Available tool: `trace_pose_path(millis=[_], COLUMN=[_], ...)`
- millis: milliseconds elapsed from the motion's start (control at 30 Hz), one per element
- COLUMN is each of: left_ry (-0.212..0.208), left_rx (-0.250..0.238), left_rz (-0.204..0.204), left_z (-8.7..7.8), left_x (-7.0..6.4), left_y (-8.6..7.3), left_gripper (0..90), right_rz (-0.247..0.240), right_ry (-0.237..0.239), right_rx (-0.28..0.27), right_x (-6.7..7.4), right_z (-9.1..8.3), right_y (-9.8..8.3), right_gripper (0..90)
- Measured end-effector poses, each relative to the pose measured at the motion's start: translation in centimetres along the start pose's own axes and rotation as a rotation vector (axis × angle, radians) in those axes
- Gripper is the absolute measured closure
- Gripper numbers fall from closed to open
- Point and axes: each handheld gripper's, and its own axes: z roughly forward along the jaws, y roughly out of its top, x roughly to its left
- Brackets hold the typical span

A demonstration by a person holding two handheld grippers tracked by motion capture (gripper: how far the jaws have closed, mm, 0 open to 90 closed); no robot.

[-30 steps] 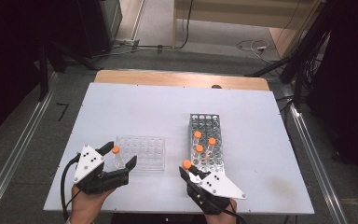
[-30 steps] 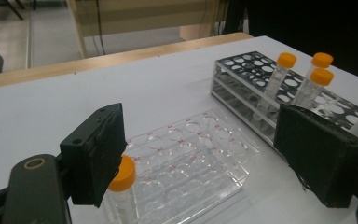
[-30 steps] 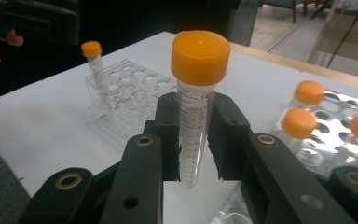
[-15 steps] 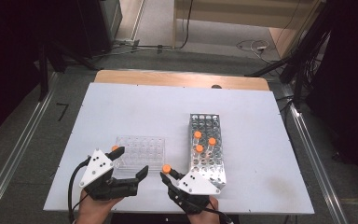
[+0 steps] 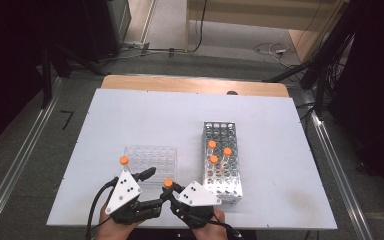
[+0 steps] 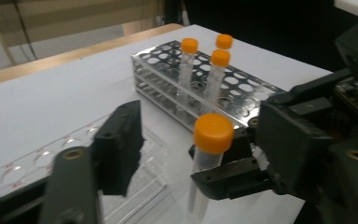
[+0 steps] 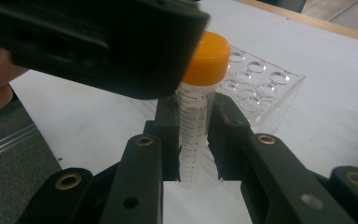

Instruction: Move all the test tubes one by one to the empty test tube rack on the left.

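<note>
The right gripper (image 5: 166, 192) is pinching an orange-capped centrifuge tube (image 7: 196, 116) between its jaws, the tube standing upright with its cap above the jaw tips. Compared with a second ago, this gripper is sitting further left along the near edge of the surface (image 5: 130, 115) — away from the metal tube rack (image 5: 222, 160) and close beside the left gripper (image 5: 152, 187).

The left gripper's jaws are spread on either side of that same tube — one jaw just beside the cap, the other apart from it on the far side. They have just been closing, yet are not pressing on the tube. The tube this gripper was carrying a second ago is now standing in the clear plastic rack (image 5: 150, 157), its orange cap (image 5: 124, 160) behind the left jaws. Three more capped tubes (image 6: 189, 70) are standing in the metal rack beyond.
</note>
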Motion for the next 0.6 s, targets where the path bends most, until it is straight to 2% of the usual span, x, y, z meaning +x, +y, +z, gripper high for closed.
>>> trace_pose_path(millis=[33, 133, 267, 467, 600], left_ry=[-0.015, -0.023, -0.028, -0.013, -0.014], left_rx=[-0.002, 0.005, 0.019, 0.024, 0.027], left_rz=[0.010, 0.022, 0.033, 0.038, 0.036], left_z=[0.12, 0.26, 0.61, 0.82, 0.86], left_x=[-0.25, -0.40, -0.57, -0.67, -0.69], left_y=[-0.08, -0.14, -0.37, -0.55, -0.58], left_gripper=[38.2, 50.6, 59.3, 68.7, 69.3], right_rz=[-0.006, -0.011, -0.007, -0.008, 0.000], right_ry=[0.000, 0.004, 0.007, 0.009, 0.009], right_rx=[0.003, 0.002, -0.005, -0.004, -0.002], right_x=[0.03, 0.15, 0.25, 0.23, 0.21], right_z=[-0.01, -0.03, -0.10, -0.21, -0.15], right_y=[-0.01, -0.05, 0.00, 0.06, 0.03], right_gripper=[72.3, 72.3, 72.3, 72.3, 72.1])
